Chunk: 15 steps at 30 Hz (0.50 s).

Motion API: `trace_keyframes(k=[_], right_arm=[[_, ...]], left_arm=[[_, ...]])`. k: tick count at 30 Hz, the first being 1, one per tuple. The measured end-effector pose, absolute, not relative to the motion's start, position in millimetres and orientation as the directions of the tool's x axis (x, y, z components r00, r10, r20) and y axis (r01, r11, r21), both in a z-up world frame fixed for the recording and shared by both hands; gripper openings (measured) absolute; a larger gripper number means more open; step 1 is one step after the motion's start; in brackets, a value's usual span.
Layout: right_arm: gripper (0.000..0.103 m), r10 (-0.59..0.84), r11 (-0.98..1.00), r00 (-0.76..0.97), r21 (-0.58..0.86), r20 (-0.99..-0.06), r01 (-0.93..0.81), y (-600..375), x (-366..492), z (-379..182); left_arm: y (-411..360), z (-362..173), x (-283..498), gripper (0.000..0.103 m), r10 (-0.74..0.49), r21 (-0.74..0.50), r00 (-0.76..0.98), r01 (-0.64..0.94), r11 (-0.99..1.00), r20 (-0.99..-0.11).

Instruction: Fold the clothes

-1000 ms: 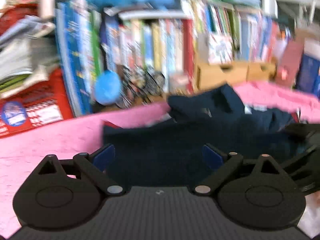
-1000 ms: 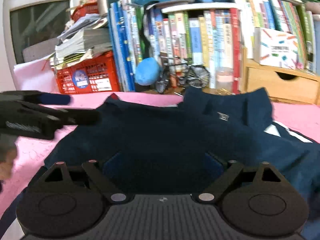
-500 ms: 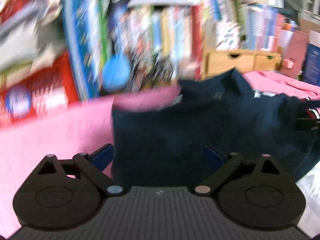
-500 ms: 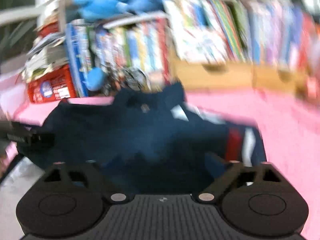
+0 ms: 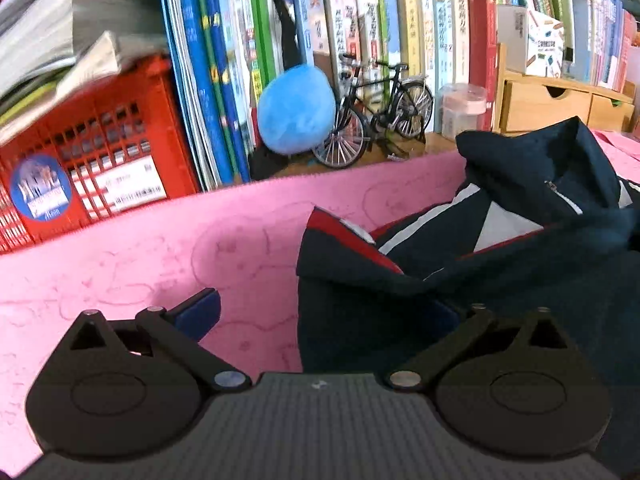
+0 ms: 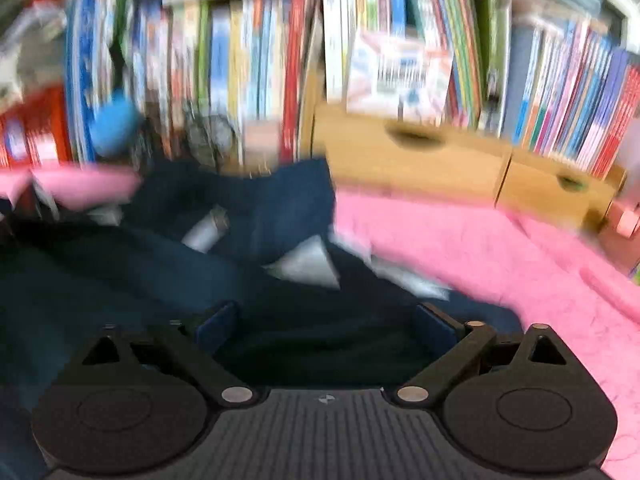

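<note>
Since the earlier frames, both views had been swung apart across the navy jacket (image 5: 500, 280), so that more pink surface (image 5: 160, 248) was seen in the left wrist view. The left hand-held gripper (image 5: 324, 312) was seen with its jaws opening wide, the jacket's folded left edge lying between them, ungripped. The right hand-held gripper (image 6: 326, 324), blurred, was likewise opening over dark fabric, nothing clamped. The jacket was spread rumpled on the surface, collar toward the books (image 5: 360, 40), a toy bicycle (image 5: 372, 112) and a red crate (image 5: 92, 152).
</note>
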State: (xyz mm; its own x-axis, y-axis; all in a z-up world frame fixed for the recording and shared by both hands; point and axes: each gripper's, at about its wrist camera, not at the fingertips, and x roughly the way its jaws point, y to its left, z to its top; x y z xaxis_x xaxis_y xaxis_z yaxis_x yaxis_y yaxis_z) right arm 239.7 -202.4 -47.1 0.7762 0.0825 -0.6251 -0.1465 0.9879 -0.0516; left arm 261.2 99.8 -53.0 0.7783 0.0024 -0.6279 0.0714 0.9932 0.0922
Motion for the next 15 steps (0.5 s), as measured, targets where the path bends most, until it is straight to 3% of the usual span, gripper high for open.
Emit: trace_keyframes(k=[5, 8, 10, 11, 13, 15], right_arm=[[0.103, 0.122, 0.989, 0.75, 0.016, -0.65, -0.147, -211.0, 246.6, -52.2], [0.103, 0.117, 0.99, 0.751, 0.012, -0.65, -0.144, -208.7, 248.8, -50.7], [0.103, 0.111, 0.988, 0.755, -0.011, -0.647, -0.155, -207.1, 247.1, -48.1], [0.102, 0.093, 0.986, 0.759, -0.044, -0.644, -0.159, -203.7, 241.2, -41.5], [0.102, 0.11, 0.977, 0.78, -0.076, -0.616, -0.198, -195.8, 221.5, -24.5], [0.103, 0.298, 0.934, 0.788, -0.007, -0.539, -0.358, -186.0, 197.2, -6.4]], left_arm=[[101.5, -52.7, 264.6, 0.103, -0.002, 0.089, 0.775, 0.075, 0.993, -0.632], [107.2, -51.3, 272.1, 0.103, -0.039, 0.081, 0.768, 0.117, 0.99, -0.639], [112.5, -35.0, 268.0, 0.1, 0.017, 0.141, 0.777, 0.093, 0.986, -0.629], [116.4, -21.1, 259.0, 0.099, 0.004, 0.103, 0.779, 0.077, 0.992, -0.627], [122.7, 5.5, 236.7, 0.1, -0.087, 0.009, 0.794, 0.116, 0.993, -0.601], [103.3, 24.5, 210.3, 0.103, -0.21, 0.021, 0.812, 0.264, 0.964, -0.544]])
